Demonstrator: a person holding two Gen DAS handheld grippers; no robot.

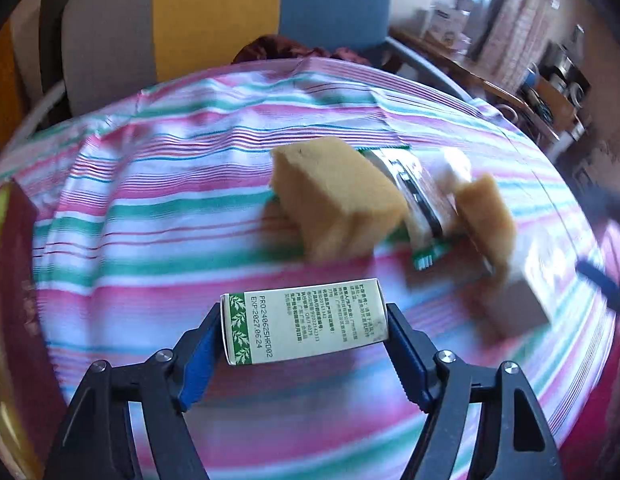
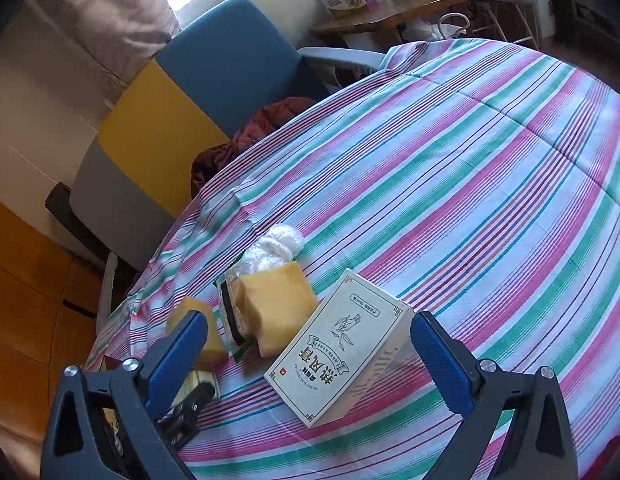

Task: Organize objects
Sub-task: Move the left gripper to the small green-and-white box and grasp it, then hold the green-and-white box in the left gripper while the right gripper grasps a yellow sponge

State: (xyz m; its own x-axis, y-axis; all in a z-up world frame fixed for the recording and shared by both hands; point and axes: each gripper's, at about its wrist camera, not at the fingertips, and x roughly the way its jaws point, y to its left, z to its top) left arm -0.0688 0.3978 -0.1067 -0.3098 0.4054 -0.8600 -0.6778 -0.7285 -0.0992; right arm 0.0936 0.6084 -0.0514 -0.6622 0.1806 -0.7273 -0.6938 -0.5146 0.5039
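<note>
Left wrist view: the left gripper (image 1: pixel 303 330) holds a small white cardboard carton with a green leaf band and printed date codes (image 1: pixel 305 330) crosswise between its blue-padded jaws, both pads pressed against the carton's ends. The carton sits above the table under its pink, green and white striped cloth (image 1: pixel 149 208). Beyond it lies a loose cluster: a large tan sponge block (image 1: pixel 334 204), a clear plastic packet with a dark item inside (image 1: pixel 414 196) leaning against it, a second tan sponge block (image 1: pixel 486 220) to the right, and a white knitted bundle (image 1: pixel 456 168) just behind. A pale grey-white box (image 1: pixel 522 300) lies nearer on the right (heavily blurred, so its print is unreadable). A dark red box (image 1: pixel 13 280) stands at the left edge. Behind the table is a chair with grey, yellow and blue panels (image 1: pixel 213 12).

Right wrist view: the right gripper (image 2: pixel 310 356) hovers with its jaws wide apart and nothing pressed between the pads. Between and slightly beyond them, the white box, here showing a printed plant drawing and characters, lies tilted on the striped cloth. Left of it rest the second sponge, the packet, the larger sponge and the white bundle, all touching or just beside one another. The left gripper is partly visible behind the left jaw.
</note>
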